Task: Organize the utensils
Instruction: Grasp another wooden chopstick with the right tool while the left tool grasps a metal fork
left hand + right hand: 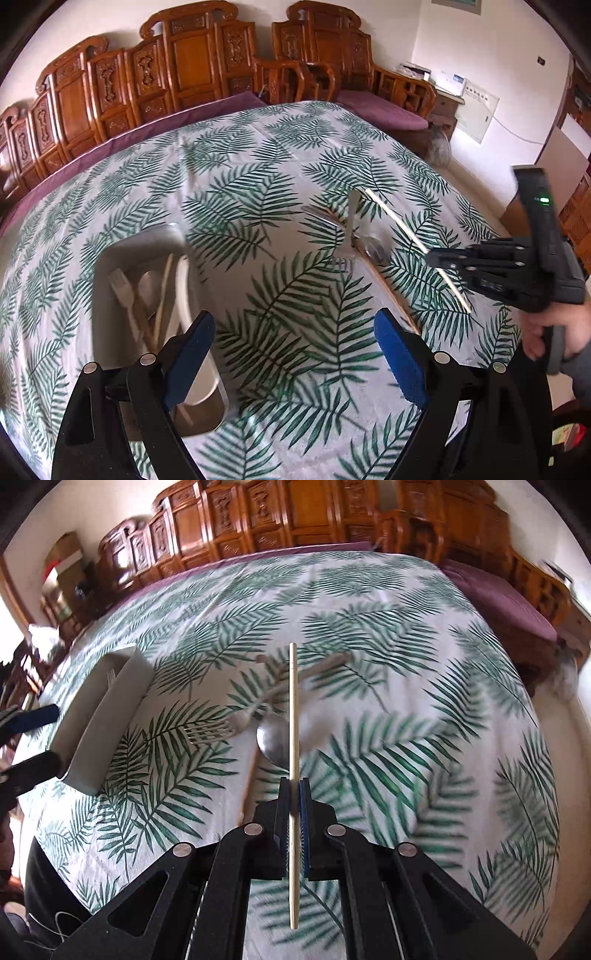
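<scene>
The right gripper [294, 786] is holding one wooden chopstick [293, 716] between its fingers, which are pressing tight on it from both sides. The chopstick is lying along the fingers, and its far end is reaching out over the desk [406, 635], which is wearing a white cloth with green leaves. In the left wrist view the same chopstick [402, 225] is hanging above the cloth, not touching it, and a hand [550, 332] is gripping the handle of that tool at the right edge.

The left gripper [295, 332] is standing wide open, with nothing between its blue fingers [400, 354]. It is hovering over the near end of a white tray [110, 254] that is sitting on the left part of the desk. Inside the tray a white fork [123, 291] and some thin light sticks [162, 291] are lying together.

In the middle of the desk a small heap is waiting: a metal spoon [273, 742], a metal fork [218, 733] and another chopstick [395, 299], crossing one another. The heap is well apart from the tray [107, 701].
</scene>
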`<state>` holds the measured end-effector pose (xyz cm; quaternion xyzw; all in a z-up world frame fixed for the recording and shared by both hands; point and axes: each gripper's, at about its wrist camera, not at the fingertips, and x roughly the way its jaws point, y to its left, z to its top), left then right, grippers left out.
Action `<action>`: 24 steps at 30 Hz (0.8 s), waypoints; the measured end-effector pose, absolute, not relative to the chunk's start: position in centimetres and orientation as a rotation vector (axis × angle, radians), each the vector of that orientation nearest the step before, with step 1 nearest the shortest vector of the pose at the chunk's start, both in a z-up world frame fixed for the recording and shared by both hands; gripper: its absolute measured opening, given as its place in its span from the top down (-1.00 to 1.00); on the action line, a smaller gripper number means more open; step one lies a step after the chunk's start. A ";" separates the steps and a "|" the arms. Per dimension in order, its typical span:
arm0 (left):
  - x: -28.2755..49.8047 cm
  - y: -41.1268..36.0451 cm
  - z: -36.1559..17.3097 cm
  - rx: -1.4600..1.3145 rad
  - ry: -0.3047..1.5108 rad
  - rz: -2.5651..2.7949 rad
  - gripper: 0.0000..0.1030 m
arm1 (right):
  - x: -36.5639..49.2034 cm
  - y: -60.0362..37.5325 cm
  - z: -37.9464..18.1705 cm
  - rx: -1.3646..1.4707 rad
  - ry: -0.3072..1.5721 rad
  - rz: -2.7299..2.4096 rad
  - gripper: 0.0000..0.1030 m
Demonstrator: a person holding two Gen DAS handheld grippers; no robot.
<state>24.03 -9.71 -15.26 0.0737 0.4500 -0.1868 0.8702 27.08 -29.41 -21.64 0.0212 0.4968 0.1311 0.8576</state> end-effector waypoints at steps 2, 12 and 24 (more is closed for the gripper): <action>24.5 -10.7 -15.6 0.166 0.946 -0.398 -0.64 | 26.6 -30.5 -21.7 0.070 1.039 0.263 0.89; 27.7 -15.0 -17.0 0.205 0.984 -0.444 -0.42 | 25.0 -32.9 -22.1 0.085 1.017 0.244 0.88; 32.7 -17.7 -20.3 0.188 1.075 -0.494 -0.01 | 24.8 -33.5 -22.2 0.088 1.022 0.255 0.88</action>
